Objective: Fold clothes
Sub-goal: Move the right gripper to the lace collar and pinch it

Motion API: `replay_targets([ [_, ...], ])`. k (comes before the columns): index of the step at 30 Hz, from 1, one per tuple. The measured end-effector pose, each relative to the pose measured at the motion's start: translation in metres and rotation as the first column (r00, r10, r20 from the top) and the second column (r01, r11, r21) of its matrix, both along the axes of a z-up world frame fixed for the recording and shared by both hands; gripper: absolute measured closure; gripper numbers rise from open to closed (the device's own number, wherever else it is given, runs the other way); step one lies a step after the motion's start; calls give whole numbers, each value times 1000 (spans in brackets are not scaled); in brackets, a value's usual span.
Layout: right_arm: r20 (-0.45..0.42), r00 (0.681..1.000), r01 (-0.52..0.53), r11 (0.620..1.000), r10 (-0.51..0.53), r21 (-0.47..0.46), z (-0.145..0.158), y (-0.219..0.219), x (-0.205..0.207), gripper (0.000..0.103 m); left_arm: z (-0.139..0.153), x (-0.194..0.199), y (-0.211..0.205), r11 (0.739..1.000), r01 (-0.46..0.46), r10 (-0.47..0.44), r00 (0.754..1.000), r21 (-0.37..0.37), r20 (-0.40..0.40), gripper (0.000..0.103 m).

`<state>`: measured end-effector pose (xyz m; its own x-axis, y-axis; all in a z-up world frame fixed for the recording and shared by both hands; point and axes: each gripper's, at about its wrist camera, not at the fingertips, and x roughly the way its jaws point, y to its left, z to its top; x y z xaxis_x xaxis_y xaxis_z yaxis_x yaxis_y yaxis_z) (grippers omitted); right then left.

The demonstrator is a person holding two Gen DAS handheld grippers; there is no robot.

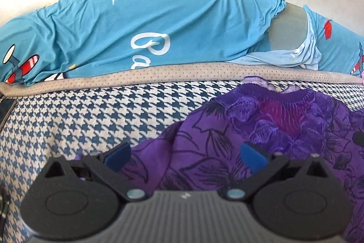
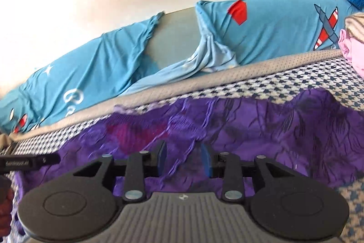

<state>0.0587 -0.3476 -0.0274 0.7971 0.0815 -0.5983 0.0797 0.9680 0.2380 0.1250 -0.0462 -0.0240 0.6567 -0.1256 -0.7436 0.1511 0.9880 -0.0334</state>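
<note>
Left wrist view: we are looking along the left gripper (image 1: 185, 157), whose blue pads are standing wide apart with nothing between them. The purple floral garment (image 1: 261, 140) is lying on the houndstooth mattress (image 1: 79, 120), filling the frame from 3 to 6 o'clock; its ribbed neckline (image 1: 286, 95) is pointing toward 1 o'clock. At 12 o'clock a blue printed sheet (image 1: 136, 26) is bunching along the wall.

Right wrist view: we are seeing the right gripper (image 2: 183, 159) with its pads part-way apart, straddling a raised ridge of the purple cloth (whether they are actually pinching it, we cannot tell). The garment is spreading from 9 to 3 o'clock, heavily creased. A pink cloth (image 2: 351, 49) is sitting at 2 o'clock.

Handling judgement: we are reading the fabric as thin, light and limp; it is wrinkling readily and will likely slide on itself. We are favouring holds at seams or the ribbed neckline, where the cloth is thicker.
</note>
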Motion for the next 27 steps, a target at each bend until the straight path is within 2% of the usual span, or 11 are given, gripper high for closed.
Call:
replay_targets([
  [2, 8, 1000, 14, 1000, -14, -12, -3, -5, 14, 65, -6, 12, -6, 1000, 16, -16, 1000, 5, -3, 0],
  [7, 35, 999, 12, 999, -10, -45, -9, -10, 41, 52, -17, 32, -18, 999, 51, -51, 999, -1, -14, 0],
  [11, 45, 999, -2, 997, 5, -73, -14, -7, 56, 33, -24, 45, -24, 999, 54, -54, 998, 5, -14, 0],
  [15, 46, 999, -16, 994, 21, -106, -21, -4, 70, 23, -28, 58, -21, 998, 55, -56, 998, -41, -25, 0],
  [17, 46, 999, -23, 992, 28, -122, -24, -2, 77, 20, -32, 63, -23, 997, 63, -64, 998, -41, -30, 0],
  [25, 47, 997, -50, 981, 59, -186, -37, 5, 105, 19, -46, 82, -27, 993, 96, -99, 994, -63, -51, 0],
  [27, 37, 998, -47, 983, 55, -177, -42, 5, 111, 19, -51, 85, -30, 993, 102, -106, 992, -65, -66, 0],
])
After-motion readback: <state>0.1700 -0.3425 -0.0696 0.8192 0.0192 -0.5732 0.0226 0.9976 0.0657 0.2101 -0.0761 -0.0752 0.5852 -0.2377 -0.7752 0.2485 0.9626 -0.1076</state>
